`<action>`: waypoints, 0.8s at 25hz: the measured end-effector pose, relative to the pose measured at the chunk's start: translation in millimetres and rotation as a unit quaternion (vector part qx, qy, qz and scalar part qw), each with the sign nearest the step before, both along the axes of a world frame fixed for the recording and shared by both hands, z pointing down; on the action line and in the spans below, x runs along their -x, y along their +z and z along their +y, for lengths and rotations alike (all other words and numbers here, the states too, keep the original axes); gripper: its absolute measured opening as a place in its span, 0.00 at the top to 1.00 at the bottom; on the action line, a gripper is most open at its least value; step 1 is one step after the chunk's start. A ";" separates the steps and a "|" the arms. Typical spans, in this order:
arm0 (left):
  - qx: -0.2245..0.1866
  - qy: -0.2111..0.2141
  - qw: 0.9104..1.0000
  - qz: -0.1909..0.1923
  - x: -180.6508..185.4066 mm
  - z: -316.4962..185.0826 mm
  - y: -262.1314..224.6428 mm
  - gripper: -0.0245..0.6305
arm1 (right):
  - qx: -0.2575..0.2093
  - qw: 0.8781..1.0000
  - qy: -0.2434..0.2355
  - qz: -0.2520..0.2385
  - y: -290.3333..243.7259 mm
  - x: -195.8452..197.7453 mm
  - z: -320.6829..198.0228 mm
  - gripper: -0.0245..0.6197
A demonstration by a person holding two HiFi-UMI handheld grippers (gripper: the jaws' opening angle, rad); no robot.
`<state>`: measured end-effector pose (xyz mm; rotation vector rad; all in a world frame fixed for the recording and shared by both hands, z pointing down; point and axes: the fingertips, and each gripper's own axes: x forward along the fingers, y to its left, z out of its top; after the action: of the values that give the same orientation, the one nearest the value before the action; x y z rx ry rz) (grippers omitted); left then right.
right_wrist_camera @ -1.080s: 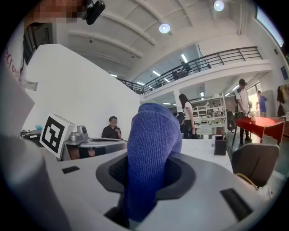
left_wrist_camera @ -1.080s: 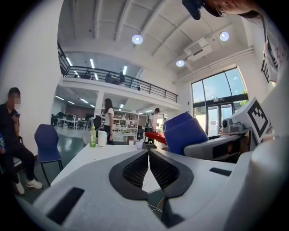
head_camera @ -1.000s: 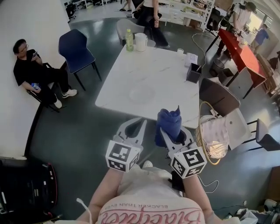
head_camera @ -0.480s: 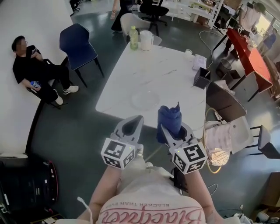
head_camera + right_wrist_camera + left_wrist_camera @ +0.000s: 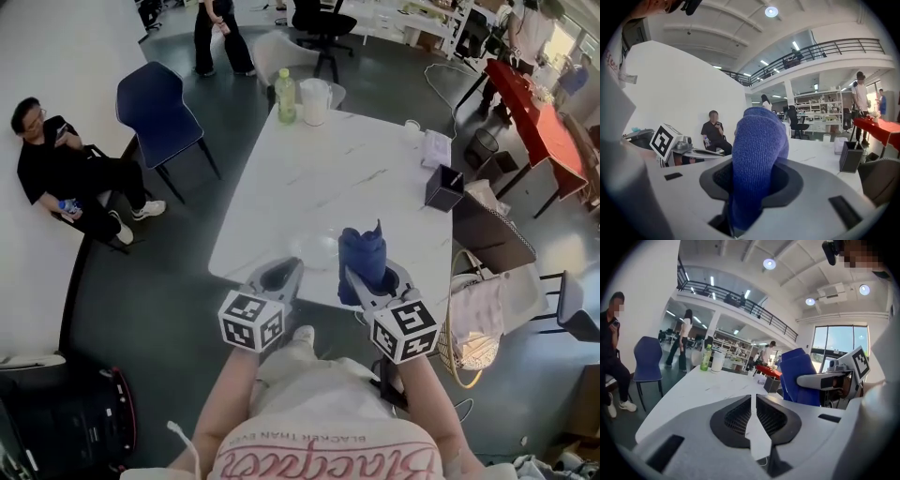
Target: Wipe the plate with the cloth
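White marble-look table (image 5: 328,169), open workshop floor behind it. My read of the step: this is the approach, wiping not yet begun. The clear plate (image 5: 314,247) sits on the table just inside the near edge. It is faint against the top, so the rim is easy to misjudge. It lies at 1 o'clock from the left gripper (image 5: 286,269) and 10 o'clock from the right gripper (image 5: 375,278), near both and touched by neither.

To do it well:
- Land the cloth on the plate's middle, not the rim, so it doesn't tip or skate toward the table edge.
- Left gripper could steady the rim at 9 o'clock while the right sweeps in circles.
- Use light pressure. A smooth plate on a smooth top will likely slide.

Right gripper: jaws clamped on the blue cloth (image 5: 363,251), with a wad standing proud of the tips. That looks like enough to wipe with before the jaws scrape.

Left gripper: jaws together, nothing between them, touching nothing, at the near table edge.

Green bottle (image 5: 286,97) and white jug (image 5: 315,101) at 12 o'clock, black box (image 5: 443,187) at 2 o'clock, all well apart from the plate.
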<state>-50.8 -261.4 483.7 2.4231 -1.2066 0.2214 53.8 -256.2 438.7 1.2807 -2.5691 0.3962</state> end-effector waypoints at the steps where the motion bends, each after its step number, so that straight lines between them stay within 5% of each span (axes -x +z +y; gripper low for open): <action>1: 0.011 0.004 1.000 -0.001 2.8 -5.8 7.9 0.95 | 0.003 1.000 -0.002 0.005 3.4 2.9 -5.8 0.77; 8: 0.107 0.009 0.994 -0.004 21.9 -38.1 67.2 0.66 | 0.034 0.999 0.003 0.021 30.4 14.8 -36.7 0.77; 14: 0.207 0.024 0.978 0.014 21.1 -51.8 114.8 0.67 | 0.056 0.998 0.003 0.015 44.0 19.6 -55.9 0.77; 20: 0.272 -0.028 0.962 0.013 25.9 -66.6 151.6 0.67 | 0.077 0.997 -0.009 0.025 60.1 17.4 -64.8 0.77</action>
<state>-76.7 -328.0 635.4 1.9058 -1.0337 0.4400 36.4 -321.0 498.9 1.1971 -2.4536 0.5385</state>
